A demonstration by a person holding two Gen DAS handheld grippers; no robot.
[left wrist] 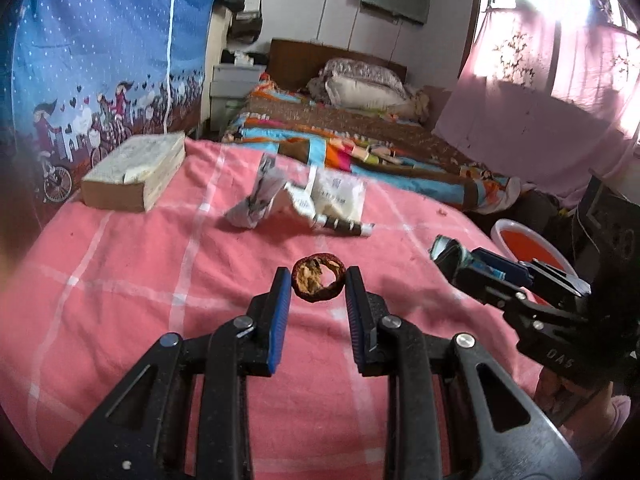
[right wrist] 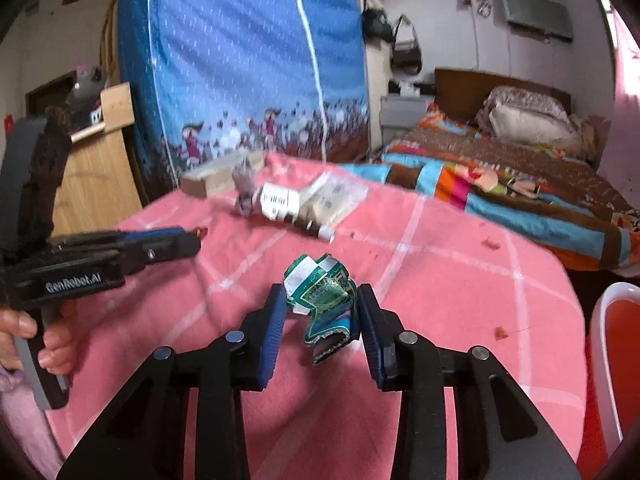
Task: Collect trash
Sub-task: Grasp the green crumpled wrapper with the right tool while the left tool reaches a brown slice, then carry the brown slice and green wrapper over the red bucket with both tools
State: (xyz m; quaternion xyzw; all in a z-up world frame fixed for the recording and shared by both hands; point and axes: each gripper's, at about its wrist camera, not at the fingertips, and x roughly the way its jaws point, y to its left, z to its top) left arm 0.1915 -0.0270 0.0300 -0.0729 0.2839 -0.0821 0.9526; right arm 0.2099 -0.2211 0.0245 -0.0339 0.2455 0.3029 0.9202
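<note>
Peel (left wrist: 319, 282) dried, ring-shaped; wrapper (right wrist: 322, 300) crumpled, glossy green

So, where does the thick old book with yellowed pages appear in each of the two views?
Left wrist view: the thick old book with yellowed pages lies at upper left, on the pink checked cloth.
Right wrist view: it lies blurred, above centre and left, at the cloth's far edge.
Shared landmark: the blue starry curtain hangs behind it in both.

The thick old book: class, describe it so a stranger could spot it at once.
Start from the pink checked cloth covering the table. At its far left corner, before the blue curtain, lies the thick old book. It alone is a flat yellowed block; its neighbours are crumpled papers.
</note>
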